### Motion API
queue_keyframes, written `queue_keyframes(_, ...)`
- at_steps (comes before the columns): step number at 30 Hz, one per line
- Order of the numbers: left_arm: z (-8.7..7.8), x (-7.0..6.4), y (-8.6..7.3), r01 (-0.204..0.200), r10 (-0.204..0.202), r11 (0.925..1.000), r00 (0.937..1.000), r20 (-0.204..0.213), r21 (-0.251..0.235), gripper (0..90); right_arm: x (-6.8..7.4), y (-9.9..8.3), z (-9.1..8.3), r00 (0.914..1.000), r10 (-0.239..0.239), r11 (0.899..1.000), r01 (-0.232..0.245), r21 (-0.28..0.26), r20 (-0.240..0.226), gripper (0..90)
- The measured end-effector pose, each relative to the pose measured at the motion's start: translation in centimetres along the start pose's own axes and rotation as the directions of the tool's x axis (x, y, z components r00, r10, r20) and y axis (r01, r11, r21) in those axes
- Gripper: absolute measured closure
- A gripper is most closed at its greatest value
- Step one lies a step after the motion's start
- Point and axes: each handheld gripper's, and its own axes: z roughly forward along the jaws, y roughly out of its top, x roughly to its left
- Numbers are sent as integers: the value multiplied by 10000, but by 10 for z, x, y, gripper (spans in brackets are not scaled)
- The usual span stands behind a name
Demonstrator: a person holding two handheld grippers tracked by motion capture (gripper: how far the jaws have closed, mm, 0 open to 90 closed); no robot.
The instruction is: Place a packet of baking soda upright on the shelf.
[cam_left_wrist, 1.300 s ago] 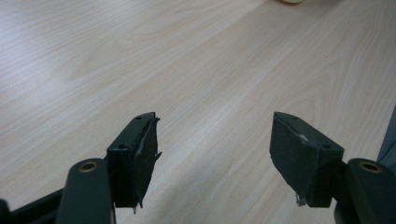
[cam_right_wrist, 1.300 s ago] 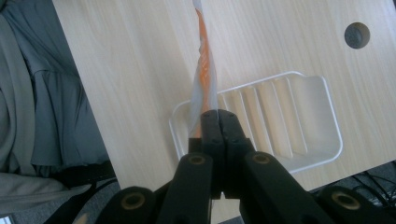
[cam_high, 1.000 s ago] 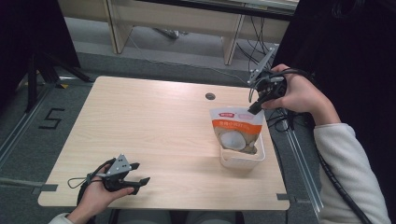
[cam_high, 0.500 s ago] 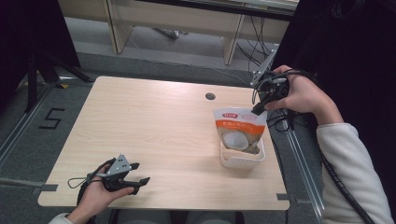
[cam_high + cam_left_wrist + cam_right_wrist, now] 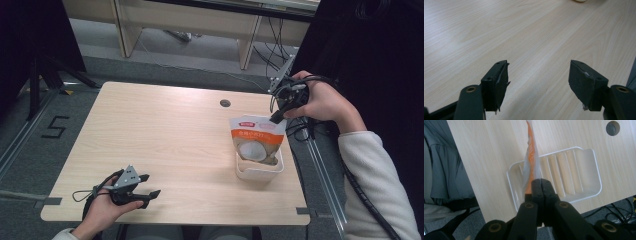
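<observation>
The right tongs [image 5: 276,118] are clenched on the top edge of an orange-and-white stand-up pouch [image 5: 256,141] — its front shows a halved coconut — and hold it upright over the white ribbed tray [image 5: 260,172] near the right edge of the counter [image 5: 165,135]. In the right gripper view the jaws are pressed flat together on the pouch's top seam [image 5: 531,150], with the pouch hanging edge-on above one end of the tray [image 5: 596,167], the tray's ribs bare alongside it. From above, the pouch's bottom sits inside the tray's walls; whether it rests on the ribs or hangs just clear of them, I cannot tell.

So the carrying part looks done, or close to it — the pouch is at the tray, not beside it. What seems left is to settle it onto the ribs, probably laid down or leaned so it will not topple, and then let go of the seam.

The left tongs [image 5: 149,185] take no part: released, jaws wide apart, nothing between them, resting low at the near left of the counter, well apart from pouch and tray.
</observation>
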Motion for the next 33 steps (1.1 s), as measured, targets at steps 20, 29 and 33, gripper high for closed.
queue_keyframes(20, 0, 0, 0, 56, -56, 10000, 10000, 9, -46, 316, -2, -1, 2, 9999, 57, 9999, -59, 113, 152, 900)
queue_keyframes(29, 0, 0, 0, 17, -17, 10000, 10000, 5, -23, 315, -2, -2, 4, 10000, -80, 9997, 79, 216, 55, 900)
queue_keyframes(33, 0, -1, 0, 66, -66, 10000, 10000, 15, -49, 316, -3, -3, 2, 9997, -154, 9992, 147, 363, 209, 900)
